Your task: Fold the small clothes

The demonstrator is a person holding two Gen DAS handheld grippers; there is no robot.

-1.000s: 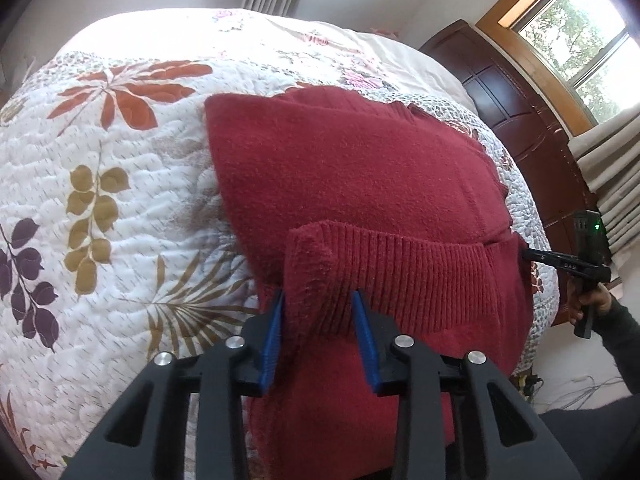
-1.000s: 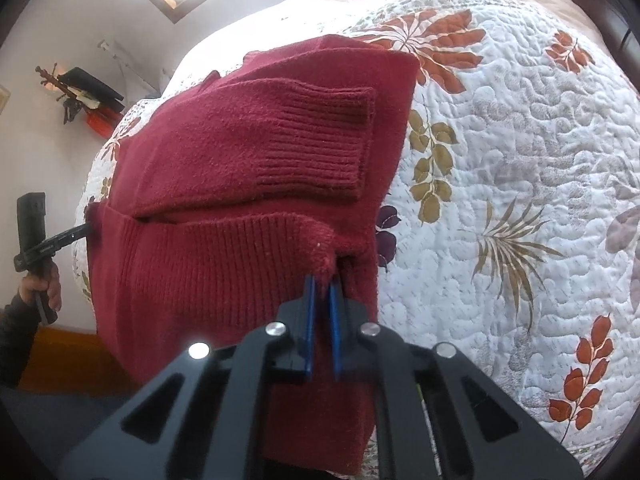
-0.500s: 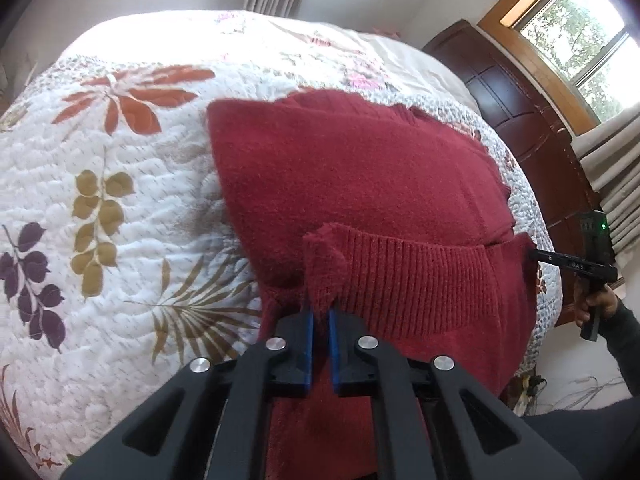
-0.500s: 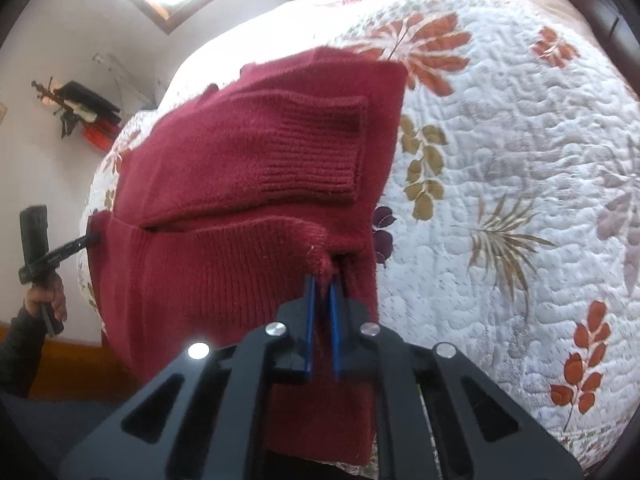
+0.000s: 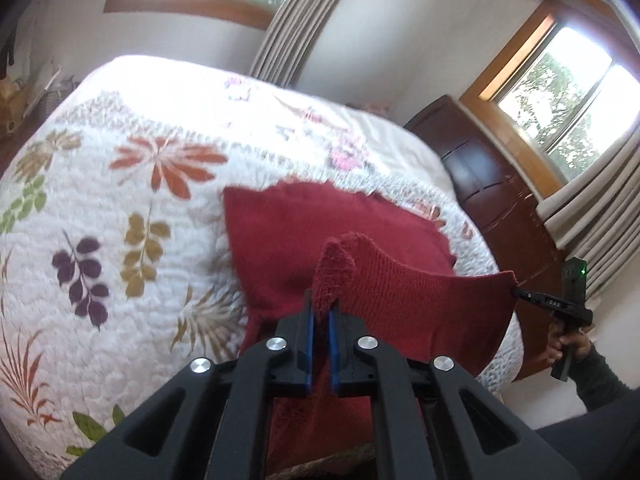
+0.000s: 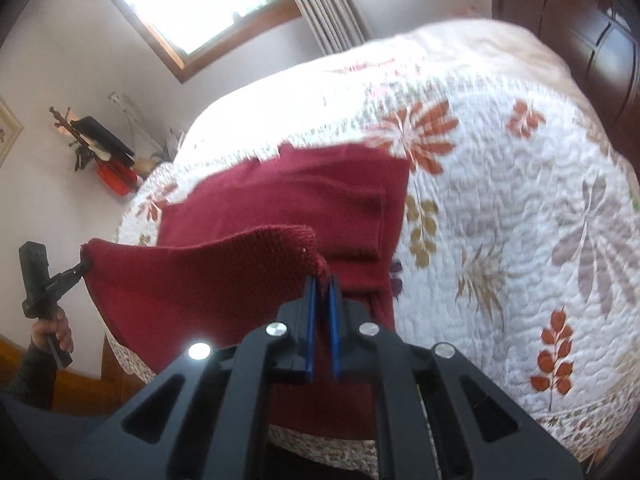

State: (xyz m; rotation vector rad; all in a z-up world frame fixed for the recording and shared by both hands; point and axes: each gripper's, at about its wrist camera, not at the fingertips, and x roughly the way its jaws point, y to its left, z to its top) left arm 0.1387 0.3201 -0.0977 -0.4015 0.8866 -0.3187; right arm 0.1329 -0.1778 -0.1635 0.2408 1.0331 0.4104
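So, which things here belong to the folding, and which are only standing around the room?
For the job:
- red sweater, its ribbed hem lifted
- left tongs, shut on one hem corner
- right tongs, shut on the other corner
- quilt under it

Only around:
- curtains
- dark wooden headboard
- coat rack

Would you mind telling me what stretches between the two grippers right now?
The lifted ribbed hem of the red sweater spans from left gripper to right gripper, visible in both wrist views.
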